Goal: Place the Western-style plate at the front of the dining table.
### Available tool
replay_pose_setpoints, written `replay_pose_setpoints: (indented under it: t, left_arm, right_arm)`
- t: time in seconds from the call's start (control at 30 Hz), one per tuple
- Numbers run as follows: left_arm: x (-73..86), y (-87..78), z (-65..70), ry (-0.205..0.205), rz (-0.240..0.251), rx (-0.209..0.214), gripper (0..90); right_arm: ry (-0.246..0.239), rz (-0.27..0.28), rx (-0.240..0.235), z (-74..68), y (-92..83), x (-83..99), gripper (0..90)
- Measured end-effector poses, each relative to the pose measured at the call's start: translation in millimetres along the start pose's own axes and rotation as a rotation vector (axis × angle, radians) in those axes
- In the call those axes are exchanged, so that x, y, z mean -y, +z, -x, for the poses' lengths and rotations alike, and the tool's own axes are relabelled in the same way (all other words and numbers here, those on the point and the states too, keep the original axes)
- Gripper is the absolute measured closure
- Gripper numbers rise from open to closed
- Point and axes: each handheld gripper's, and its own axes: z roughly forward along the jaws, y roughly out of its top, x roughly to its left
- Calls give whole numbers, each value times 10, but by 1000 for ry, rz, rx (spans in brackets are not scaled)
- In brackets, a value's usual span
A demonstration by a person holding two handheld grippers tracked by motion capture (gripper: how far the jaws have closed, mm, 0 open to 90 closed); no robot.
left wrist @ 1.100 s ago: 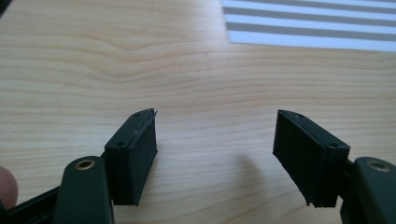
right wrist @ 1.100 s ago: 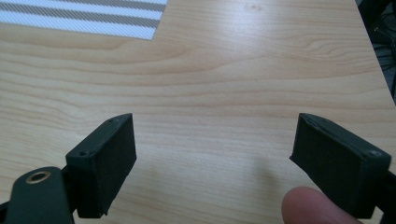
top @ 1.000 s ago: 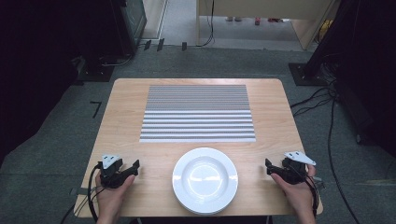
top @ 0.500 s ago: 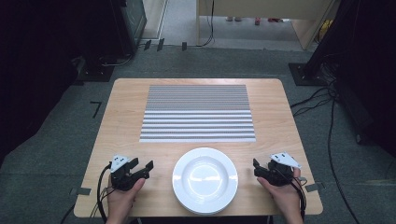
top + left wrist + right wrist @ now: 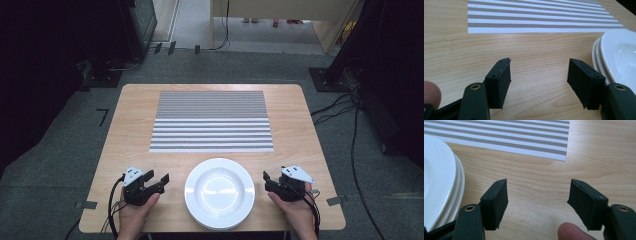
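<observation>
Jaws, left: left gripper (image 5: 156, 182) has its jaws parted with only bare wood between them, and they have just been easing a little closer together; nothing is gripped.
Jaws, right: right gripper (image 5: 267, 181) is also released with nothing between its jaws, though these have just been narrowing, and quite noticeably.
Hands: each gripper sits in a hand at the near edge, one on either side of the plates, both pointing inward.
Plates: a stack of white plates (image 5: 219, 192) sits at the near middle of the desk (image 5: 135, 107), between the two grippers and apart from both. From the left gripper view the stack (image 5: 616, 53) lies just off the right-hand jaw, and several stacked rims show there; the right gripper view has the stack (image 5: 439, 180) off its left-hand jaw.
Mat: a striped mat (image 5: 212, 121) lies beyond the plates, bare, probably the place a plate is headed.
Risk, grip: the rims are thin, glossy and sloped, so I would expect a pinch on the edge to slide off if the jaws bite too shallow.
Risk, stack: catching two rims at once could lift more than one plate, or drag the whole pile across the wood.
Risk, timing: with jaws already narrowing short of the rim, they may be too tight to slip over it.
</observation>
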Motion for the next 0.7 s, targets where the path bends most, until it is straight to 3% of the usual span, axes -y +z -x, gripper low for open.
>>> replay_pose_setpoints:
  t: [0.07,0.33,0.43,0.47,0.57,0.7]
  left_arm:
    - [4,3,17,0,0,6,357]
    - [10,23,102,20,-1,15,361]
    - [9,35,135,22,-4,27,365]
    - [11,41,157,24,-5,38,373]
    - [9,41,176,21,-9,56,407]
    - [0,26,228,10,-21,144,469]
  right_arm:
    - [0,3,-4,-9,-1,-4,342]
    - [-7,3,-100,-31,-14,-7,400]
    - [11,-1,-141,-27,-23,-8,447]
    - [4,11,-154,-36,-44,-2,507]
    - [2,31,-174,-61,-79,-6,557]
    - [-6,29,-213,-92,-85,-7,600]
